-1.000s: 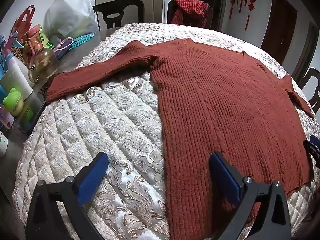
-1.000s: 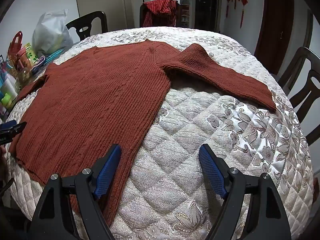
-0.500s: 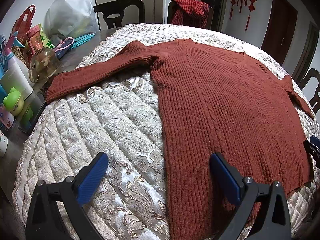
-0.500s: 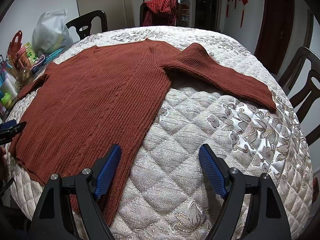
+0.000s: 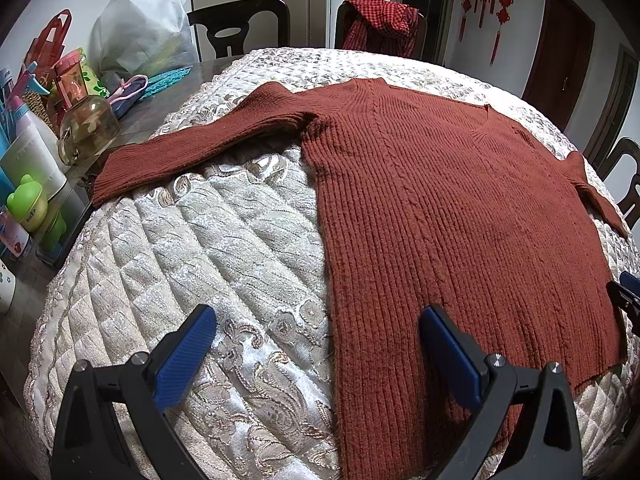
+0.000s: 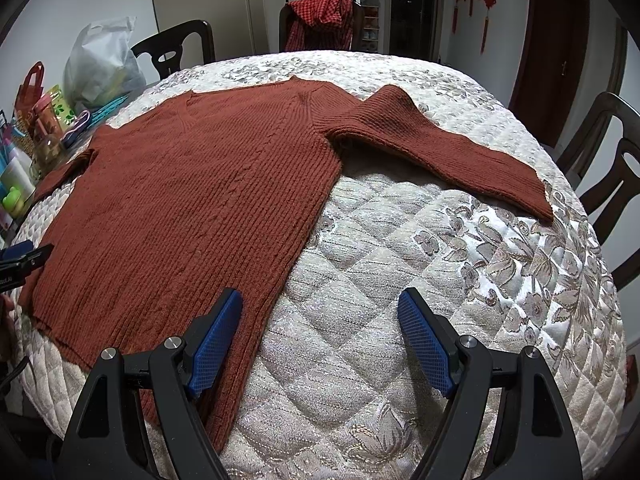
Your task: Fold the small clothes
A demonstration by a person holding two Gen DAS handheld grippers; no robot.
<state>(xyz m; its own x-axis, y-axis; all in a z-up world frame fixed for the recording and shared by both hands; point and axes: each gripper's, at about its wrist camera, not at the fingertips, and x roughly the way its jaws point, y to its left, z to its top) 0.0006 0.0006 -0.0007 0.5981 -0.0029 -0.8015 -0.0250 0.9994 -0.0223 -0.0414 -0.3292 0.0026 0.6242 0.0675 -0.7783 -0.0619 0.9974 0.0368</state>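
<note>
A rust-red ribbed knit sweater (image 5: 440, 216) (image 6: 192, 208) lies flat on the quilted cream table cover (image 5: 192, 264) (image 6: 400, 264), both sleeves spread outward. My left gripper (image 5: 316, 352) hovers open over the sweater's lower left corner, one blue pad above the cover and the other above the knit. Open as well, my right gripper (image 6: 320, 336) hangs over the lower right corner of the hem, nothing between its fingers. The left sleeve (image 5: 192, 148) reaches toward the clutter; the right sleeve (image 6: 452, 148) ends near the table's right side.
Bottles, a glass jar (image 5: 86, 128), bags and a white plastic bag (image 5: 148, 36) crowd the table's left side. Dark wooden chairs (image 6: 616, 184) ring the table; one at the back holds a red checked cloth (image 5: 384, 24). The other gripper's tip shows at each view's edge.
</note>
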